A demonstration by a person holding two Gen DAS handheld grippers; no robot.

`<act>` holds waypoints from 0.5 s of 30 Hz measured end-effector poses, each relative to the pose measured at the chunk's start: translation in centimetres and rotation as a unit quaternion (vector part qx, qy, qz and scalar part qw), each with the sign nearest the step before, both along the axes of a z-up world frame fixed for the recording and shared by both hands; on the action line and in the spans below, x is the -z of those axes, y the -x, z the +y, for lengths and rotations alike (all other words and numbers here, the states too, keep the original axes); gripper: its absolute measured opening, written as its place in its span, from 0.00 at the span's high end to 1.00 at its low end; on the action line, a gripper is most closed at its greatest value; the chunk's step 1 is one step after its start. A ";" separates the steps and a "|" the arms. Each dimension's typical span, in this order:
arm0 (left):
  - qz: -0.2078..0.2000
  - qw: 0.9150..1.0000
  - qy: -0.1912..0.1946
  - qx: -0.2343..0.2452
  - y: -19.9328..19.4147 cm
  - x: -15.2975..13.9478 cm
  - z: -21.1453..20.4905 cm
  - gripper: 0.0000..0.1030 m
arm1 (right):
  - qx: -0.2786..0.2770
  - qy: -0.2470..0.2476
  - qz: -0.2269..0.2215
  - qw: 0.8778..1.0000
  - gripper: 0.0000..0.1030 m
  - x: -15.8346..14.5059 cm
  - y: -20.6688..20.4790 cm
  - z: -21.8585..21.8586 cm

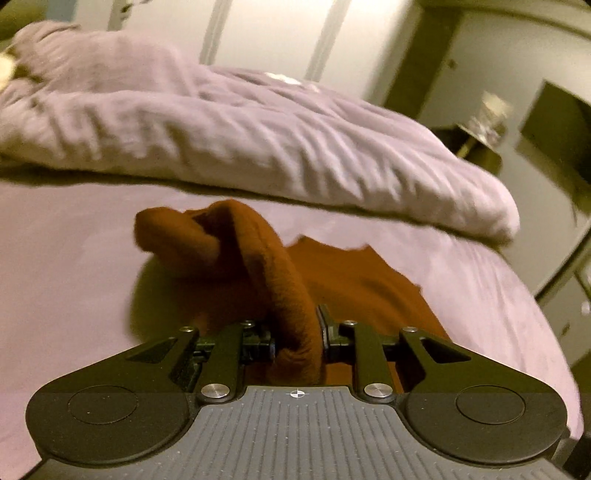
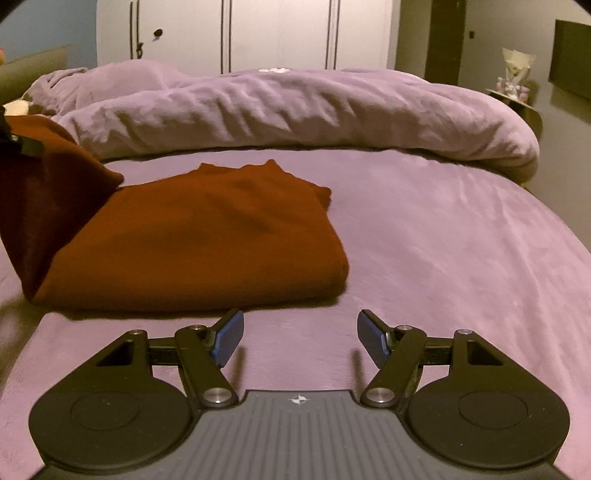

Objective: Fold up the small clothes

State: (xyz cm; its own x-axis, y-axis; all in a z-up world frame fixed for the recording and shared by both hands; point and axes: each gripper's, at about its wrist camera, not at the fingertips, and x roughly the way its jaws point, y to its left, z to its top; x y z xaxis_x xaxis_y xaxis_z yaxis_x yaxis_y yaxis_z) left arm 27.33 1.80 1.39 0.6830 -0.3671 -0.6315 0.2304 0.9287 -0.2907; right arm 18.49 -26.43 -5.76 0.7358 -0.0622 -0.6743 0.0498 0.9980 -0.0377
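While the left gripper point(image 1: 297, 328) is clamped on a lifted flap of the rust-brown garment point(image 2: 207, 236) near the bed's point(image 2: 461, 258) front edge, thick cloth could slip & unfold; right gripper point(image 2: 300, 338) is empty, jaws apart.

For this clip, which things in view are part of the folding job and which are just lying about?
Part of the job:
- rust-brown garment, partly folded on the bed sheet
- left gripper, shut on a bunched part of the garment
- right gripper, open and empty

Lying about:
- rumpled duvet
- white wardrobe
- side table
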 end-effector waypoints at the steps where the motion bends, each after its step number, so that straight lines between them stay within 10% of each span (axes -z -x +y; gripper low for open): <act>1: 0.000 1.000 -0.006 0.011 0.1 0.4 -1.2 0.78 | 0.003 0.000 0.002 1.000 0.33 0.1 0.0 -0.1; 6: 0.016 0.997 -0.060 0.051 0.4 4.0 -5.7 0.75 | 0.010 -0.002 0.008 1.000 0.33 0.4 0.1 -0.6; 8: 0.033 0.995 -0.067 0.064 0.4 5.3 -6.4 0.58 | 0.011 -0.003 0.010 1.000 0.33 0.4 0.2 -0.8; 11: 0.029 0.996 -0.046 0.075 1.8 5.0 -5.8 0.35 | 0.013 -0.005 0.015 1.000 0.33 0.6 0.2 -1.0; 15: 0.017 0.998 -0.010 0.061 4.8 3.5 -2.7 0.31 | 0.012 -0.006 0.015 1.000 0.33 0.6 0.2 -1.0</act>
State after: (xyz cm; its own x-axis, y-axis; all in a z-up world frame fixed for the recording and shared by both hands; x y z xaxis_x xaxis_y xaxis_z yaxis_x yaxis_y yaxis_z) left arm 22.55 -0.91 -2.10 0.6122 -0.4329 -0.6616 0.3317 0.9002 -0.2821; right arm 18.33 -27.45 -6.34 0.7131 -0.0715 -0.6974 0.0736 0.9969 -0.0269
